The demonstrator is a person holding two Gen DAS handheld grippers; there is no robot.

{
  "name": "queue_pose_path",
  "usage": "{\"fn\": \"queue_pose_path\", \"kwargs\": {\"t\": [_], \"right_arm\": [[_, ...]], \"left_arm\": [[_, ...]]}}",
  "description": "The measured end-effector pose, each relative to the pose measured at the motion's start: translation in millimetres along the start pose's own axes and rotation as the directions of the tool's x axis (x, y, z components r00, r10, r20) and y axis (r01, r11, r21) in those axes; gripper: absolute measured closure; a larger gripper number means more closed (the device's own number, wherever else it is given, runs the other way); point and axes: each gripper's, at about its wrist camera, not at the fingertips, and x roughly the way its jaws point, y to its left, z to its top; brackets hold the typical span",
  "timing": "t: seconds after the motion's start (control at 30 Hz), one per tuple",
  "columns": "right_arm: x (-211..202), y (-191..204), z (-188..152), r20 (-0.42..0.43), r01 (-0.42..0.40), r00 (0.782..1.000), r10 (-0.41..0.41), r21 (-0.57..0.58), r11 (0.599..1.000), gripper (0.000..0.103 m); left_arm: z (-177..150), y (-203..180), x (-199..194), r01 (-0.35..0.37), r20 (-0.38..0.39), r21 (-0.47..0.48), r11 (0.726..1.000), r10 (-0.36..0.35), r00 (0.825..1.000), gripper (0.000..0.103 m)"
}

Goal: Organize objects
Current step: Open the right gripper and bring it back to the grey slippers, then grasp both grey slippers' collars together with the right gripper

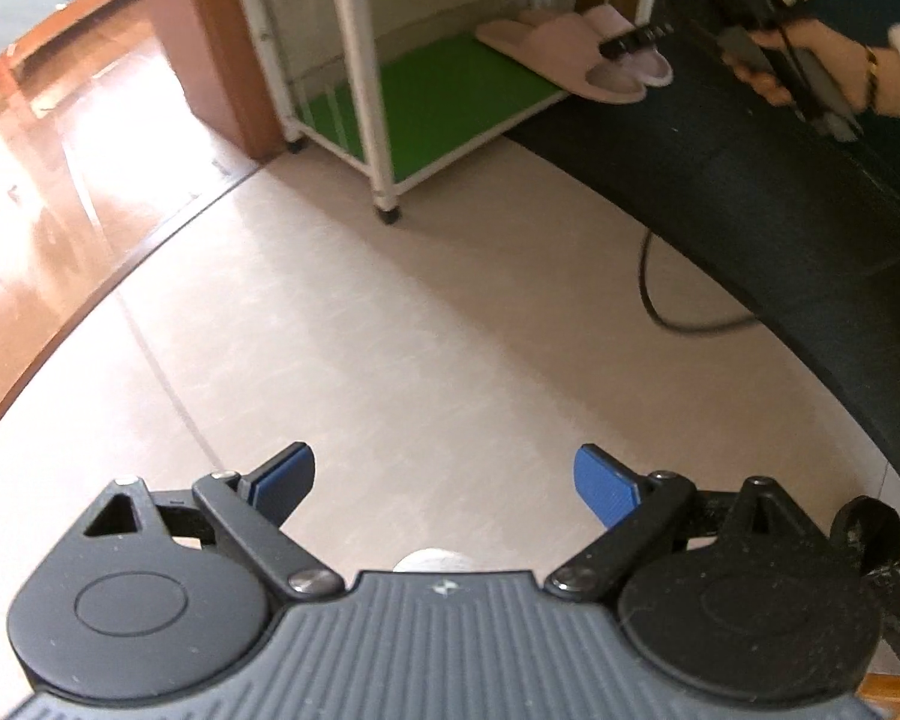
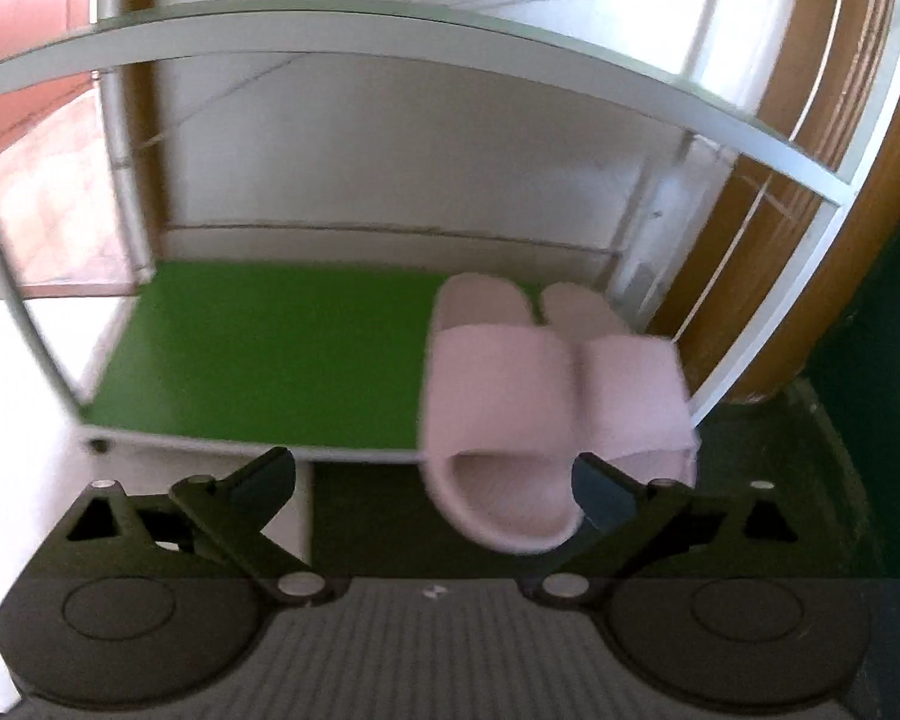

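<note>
A pair of pink slippers (image 2: 498, 384) lies side by side at the right end of the green bottom shelf (image 2: 258, 348) of a white rack (image 2: 390, 30), heels overhanging its front edge. My right gripper (image 2: 435, 474) stands open just in front of them, its pads clear of the nearer heel. In the left wrist view the slippers (image 1: 546, 42) sit far ahead on the same shelf (image 1: 444, 102), with the right gripper (image 1: 636, 39) over them in a person's hand (image 1: 810, 60). My left gripper (image 1: 444, 480) hangs open and empty above beige floor tiles.
A dark green mat (image 1: 750, 192) runs along the right, with a black cable (image 1: 648, 288) looping off it onto the tiles. Glossy wooden flooring (image 1: 60, 180) lies to the left. A wooden door frame (image 1: 222, 48) stands beside the rack, which rests on small castors (image 1: 390, 216).
</note>
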Motion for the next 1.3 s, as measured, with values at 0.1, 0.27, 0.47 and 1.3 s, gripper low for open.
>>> {"fn": "queue_pose_path", "kwargs": {"t": [0.1,0.27,0.47,1.3], "right_arm": [[-14,26,-7,-0.051,0.009,0.999,-0.01,-0.027,1.0,0.001],[-46,70,-22,-0.085,-0.001,0.996,-0.007,-0.096,0.995,0.0],[-86,128,-39,-0.163,-0.077,0.986,0.046,-0.191,0.979,0.0],[-150,400,-159,-0.738,-0.672,0.639,0.218,-0.398,0.624,0.01]], "left_arm": [[-19,4,-15,-0.021,0.019,0.004,1.0,0.021,1.0,0.01],[-60,16,-39,-0.045,0.035,-0.038,0.998,0.046,0.998,0.01],[-117,37,-59,-0.043,0.008,-0.107,0.993,0.044,0.999,0.01],[-223,119,-71,-0.224,-0.029,-0.403,0.888,0.232,0.972,0.01]]}}
